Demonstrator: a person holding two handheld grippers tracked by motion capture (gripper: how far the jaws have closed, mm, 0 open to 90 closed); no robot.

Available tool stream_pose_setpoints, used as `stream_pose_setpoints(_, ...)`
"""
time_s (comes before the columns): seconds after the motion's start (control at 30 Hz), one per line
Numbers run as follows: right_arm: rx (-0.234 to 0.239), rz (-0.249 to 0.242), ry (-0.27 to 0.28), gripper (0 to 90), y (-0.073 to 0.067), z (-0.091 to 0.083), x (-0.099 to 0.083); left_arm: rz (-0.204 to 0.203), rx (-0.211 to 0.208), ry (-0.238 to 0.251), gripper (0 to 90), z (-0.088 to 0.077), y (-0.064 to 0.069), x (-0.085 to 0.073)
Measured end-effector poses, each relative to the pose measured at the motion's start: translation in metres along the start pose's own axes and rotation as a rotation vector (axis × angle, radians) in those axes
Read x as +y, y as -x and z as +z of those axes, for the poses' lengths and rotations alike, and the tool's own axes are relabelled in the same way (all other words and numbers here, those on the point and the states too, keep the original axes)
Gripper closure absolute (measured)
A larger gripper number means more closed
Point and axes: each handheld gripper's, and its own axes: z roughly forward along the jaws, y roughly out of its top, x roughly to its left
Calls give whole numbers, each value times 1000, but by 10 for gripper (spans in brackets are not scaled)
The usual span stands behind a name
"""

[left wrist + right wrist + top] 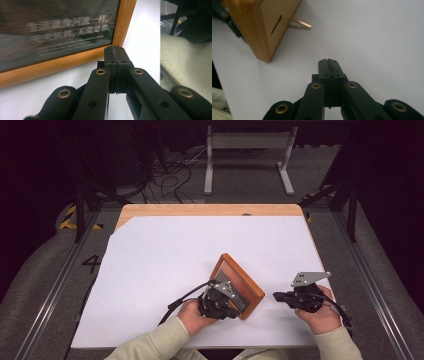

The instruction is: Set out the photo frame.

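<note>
Picture frame point(239, 282) stands propped, long axis running diagonally, face toward the left hand-held gripper point(115, 51). Both hand-held grippers are clenched empty; the right hand-held gripper point(328, 62) sits just beside the frame.

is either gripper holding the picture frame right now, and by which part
Neither. The left gripper is shut, tips at the picture frame's lower wooden edge; the right gripper is shut and empty over the white sheet.

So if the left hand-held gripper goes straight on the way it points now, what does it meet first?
Most likely the wooden picture frame: the shut left hand-held gripper points at the frame's lower corner, very close, though whether they already touch is unclear.
</note>
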Motion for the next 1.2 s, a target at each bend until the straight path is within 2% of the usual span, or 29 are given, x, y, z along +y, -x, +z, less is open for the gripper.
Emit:
stream_pose_setpoints(0.03,20,-8,-12,900,-5,2,-4,-8,13,19,895,-11,-3,-4)
stream_pose_setpoints(0.07,20,-8,-12,900,-5,2,-4,-8,13,19,895,-11,-3,-4)
stream_pose_setpoints(0.2,77,-31,-28,900,-20,8,-9,-42,55,73,894,-38,-11,-13)
stream_pose_setpoints(0.23,77,-31,-28,900,-20,8,-9,-42,55,73,893,-38,-11,-13)
stream_pose_setpoints(0.33,121,-54,-26,900,-34,14,-6,-70,86,107,892,-53,-18,-19)
stream_pose_setpoints(0.4,128,-59,-25,900,-36,15,-5,-79,95,114,892,-58,-20,-21)
stream_pose_setpoints(0.67,206,-110,-22,900,-63,31,1,-115,157,152,882,-83,-31,-37)
stream_pose_setpoints(0.87,210,-132,-20,900,-72,39,3,-161,187,182,880,-96,-39,-46)
stream_pose_setpoints(1.03,213,-143,-25,900,-79,48,3,-170,192,187,880,-98,-42,-48)
stream_pose_setpoints(1.2,189,-151,-27,900,-83,53,3,-178,196,190,878,-99,-43,-49)
